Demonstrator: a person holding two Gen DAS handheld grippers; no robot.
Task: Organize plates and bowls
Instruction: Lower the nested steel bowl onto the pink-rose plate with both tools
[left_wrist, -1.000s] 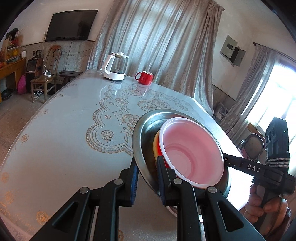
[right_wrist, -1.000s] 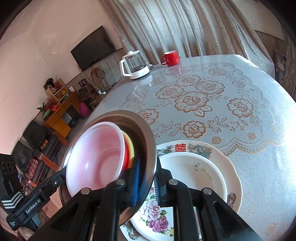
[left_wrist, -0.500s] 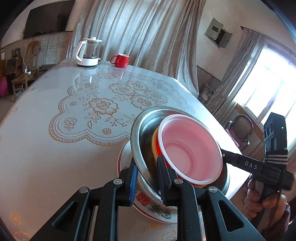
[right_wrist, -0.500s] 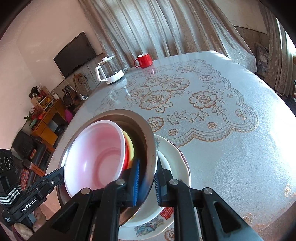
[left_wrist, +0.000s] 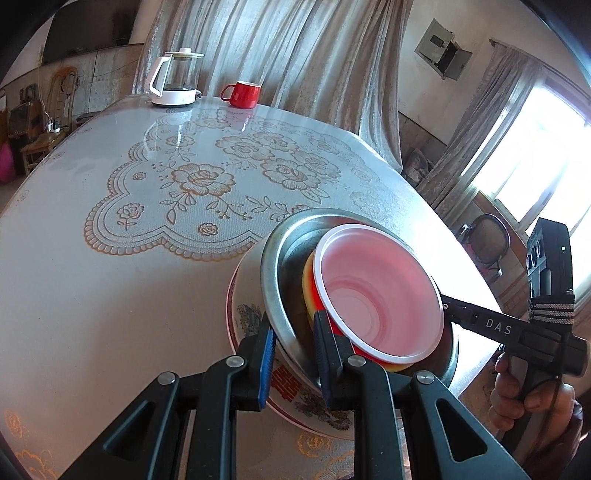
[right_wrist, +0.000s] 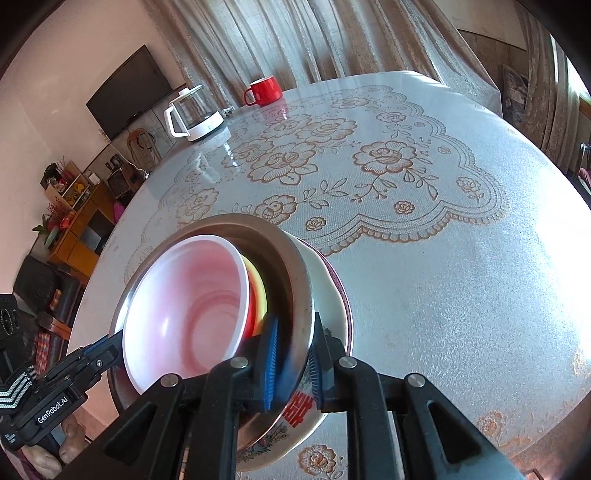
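Left wrist view: we see the steel bowl (left_wrist: 280, 266) with nested pink bowl (left_wrist: 380, 295) now carried over the floral plate (left_wrist: 255, 317) (bare cloth under it a second ago), so stacking is close. Left gripper (left_wrist: 291, 354) pinches the steel rim.

Right wrist view: right gripper (right_wrist: 291, 365) pinches the opposite rim, just above the plate.

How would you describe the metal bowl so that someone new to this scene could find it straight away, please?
On the round table with the gold floral cloth, look at the near edge, above the flowered plate. The metal bowl is there, gripped at opposite rims by the left gripper and right gripper. It is the only silver dish and holds the smaller pink bowl.
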